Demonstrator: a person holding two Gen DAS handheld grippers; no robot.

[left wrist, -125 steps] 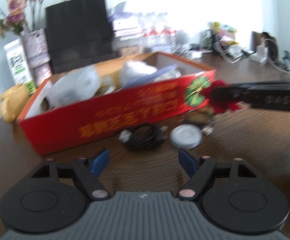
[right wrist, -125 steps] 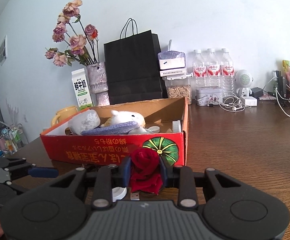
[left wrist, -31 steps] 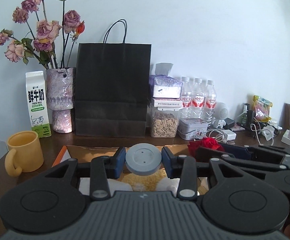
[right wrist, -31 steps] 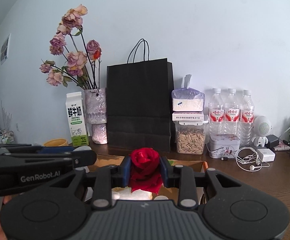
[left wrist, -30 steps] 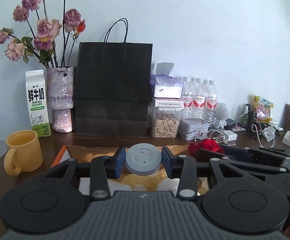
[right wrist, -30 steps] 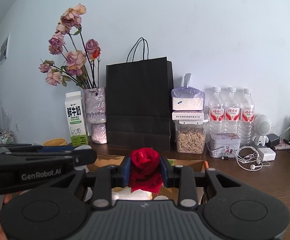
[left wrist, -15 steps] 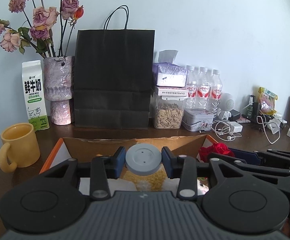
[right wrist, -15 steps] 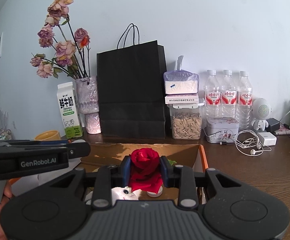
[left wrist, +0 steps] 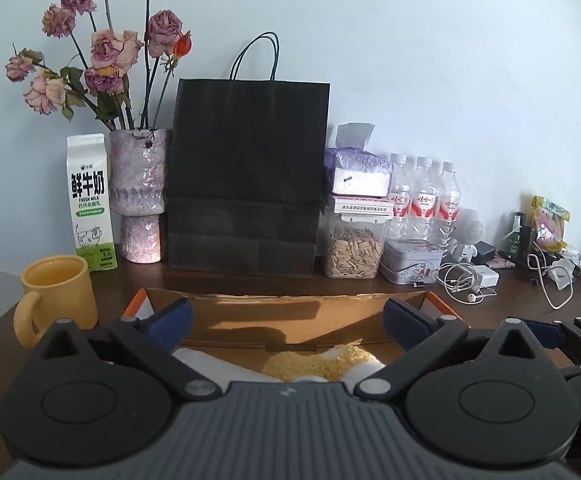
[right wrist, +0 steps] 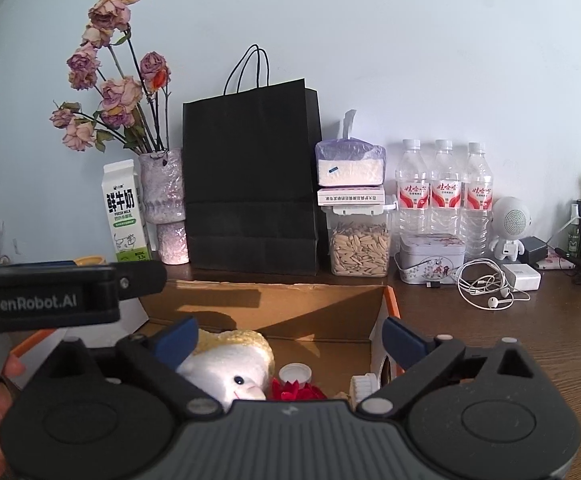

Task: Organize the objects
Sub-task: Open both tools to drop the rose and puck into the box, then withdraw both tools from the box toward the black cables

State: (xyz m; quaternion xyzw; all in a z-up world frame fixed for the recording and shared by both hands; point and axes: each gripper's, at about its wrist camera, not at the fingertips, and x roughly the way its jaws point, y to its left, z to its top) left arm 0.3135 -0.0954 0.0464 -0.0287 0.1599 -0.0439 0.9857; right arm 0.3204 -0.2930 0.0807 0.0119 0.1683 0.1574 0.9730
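Observation:
The open cardboard box [left wrist: 330, 308] lies just below both grippers. My left gripper [left wrist: 288, 318] hangs over it, its jaws opening wide with nothing between them. The grey round lid is out of sight. Under this gripper shows a white and yellow plush toy [left wrist: 322, 362]. My right gripper [right wrist: 290, 336] is over the box's right end [right wrist: 290, 304], jaws also opening and empty. Below it, inside the box, lies the red rose [right wrist: 296, 392], between the plush toy [right wrist: 226, 364] and a white brush [right wrist: 360, 386]. A small white cap [right wrist: 295, 373] sits behind the rose.
Along the wall stand a black paper bag [left wrist: 246, 176], a vase of dried roses [left wrist: 138, 192], a milk carton [left wrist: 90, 204], a seed jar [right wrist: 360, 240], water bottles [right wrist: 444, 196] and a tin [right wrist: 430, 258]. A yellow mug [left wrist: 56, 296] is left of the box. Earphones [right wrist: 486, 280] lie to the right.
Both grippers have opened wide. The grey lid has left the left jaws and dropped from sight. The red rose has left the right jaws and now lies in the box.

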